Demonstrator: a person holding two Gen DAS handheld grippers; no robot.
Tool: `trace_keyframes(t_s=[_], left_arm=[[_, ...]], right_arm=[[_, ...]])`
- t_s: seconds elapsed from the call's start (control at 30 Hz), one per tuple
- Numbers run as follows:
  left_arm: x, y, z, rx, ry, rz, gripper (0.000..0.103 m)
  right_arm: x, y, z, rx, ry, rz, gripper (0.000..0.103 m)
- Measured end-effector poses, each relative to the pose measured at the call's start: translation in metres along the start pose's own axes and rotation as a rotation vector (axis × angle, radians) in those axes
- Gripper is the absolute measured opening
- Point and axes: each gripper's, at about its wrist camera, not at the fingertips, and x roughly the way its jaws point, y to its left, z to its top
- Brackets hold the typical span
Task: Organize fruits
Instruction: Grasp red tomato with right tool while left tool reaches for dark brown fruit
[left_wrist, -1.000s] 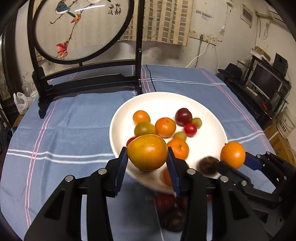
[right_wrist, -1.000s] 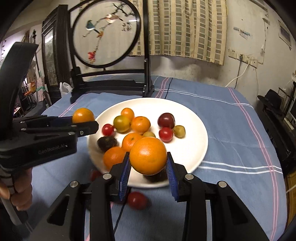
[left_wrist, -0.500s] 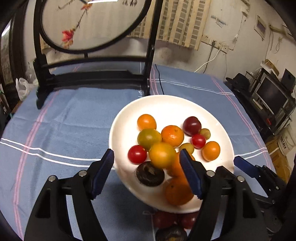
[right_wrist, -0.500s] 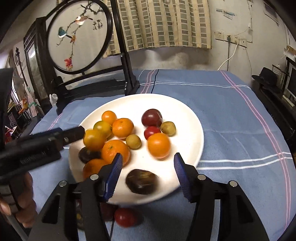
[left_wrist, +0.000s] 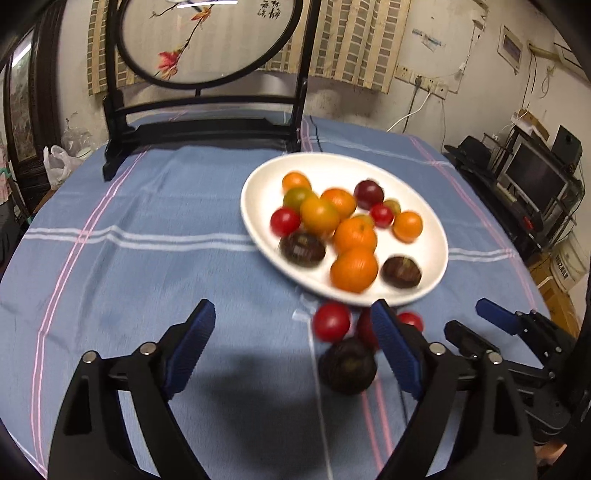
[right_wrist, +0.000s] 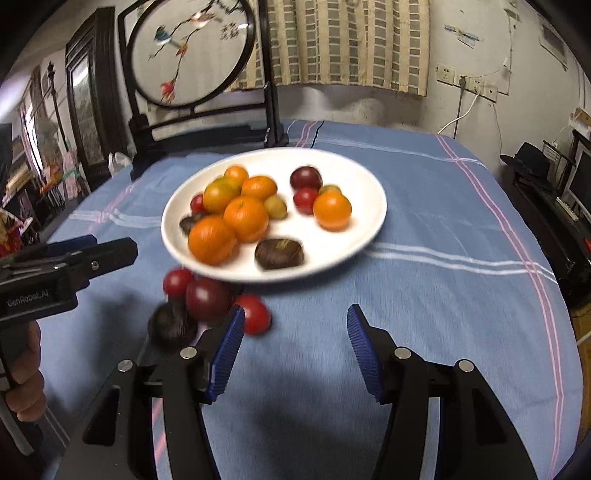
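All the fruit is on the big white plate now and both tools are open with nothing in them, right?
Not quite. Some fruit still lies on the blue tablecloth beside the big white plate: small red tomatoes and a dark round fruit, as the right wrist view shows. The rest is right: the left tool and right tool are open with nothing in them.

A round embroidered screen (left_wrist: 207, 40) stands on the blue striped tablecloth (left_wrist: 147, 236), monitor (left_wrist: 535, 175) beyond.

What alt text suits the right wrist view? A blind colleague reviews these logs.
A round white plate of oranges and small tomatoes sits on a blue striped tablecloth; four loose dark and red fruits lie beside it, beyond the open, empty right gripper.
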Motion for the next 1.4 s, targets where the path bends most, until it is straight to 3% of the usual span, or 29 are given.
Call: trace_keyframes(t_s=[0.13, 0.27, 0.6, 0.7, 0.97, 1.4], left_arm=[[0.005, 0.006, -0.015, 0.006, 0.027, -0.028, 0.084], [0.008, 0.012, -0.02, 0.021, 0.005, -0.026, 0.084], [0.01, 0.019, -0.017, -0.004, 0.029, -0.053, 0.084], [0.011, 0.018, -0.018, -0.002, 0.036, -0.065, 0.084], [0.013, 0.015, -0.02, 0.017, 0.042, -0.071, 0.085], [0.015, 0.007, -0.023, 0.052, 0.053, -0.067, 0.085]], right_arm=[[0.003, 0.011, -0.014, -0.053, 0.034, -0.013, 0.058], [0.013, 0.023, -0.019, -0.1, 0.064, -0.007, 0.058], [0.046, 0.036, -0.001, -0.143, 0.1, -0.001, 0.056], [0.046, 0.036, -0.002, -0.166, 0.104, 0.06, 0.041], [0.041, 0.035, -0.004, -0.165, 0.098, 0.087, 0.031], [0.048, 0.033, 0.006, -0.164, 0.087, 0.042, 0.032]])
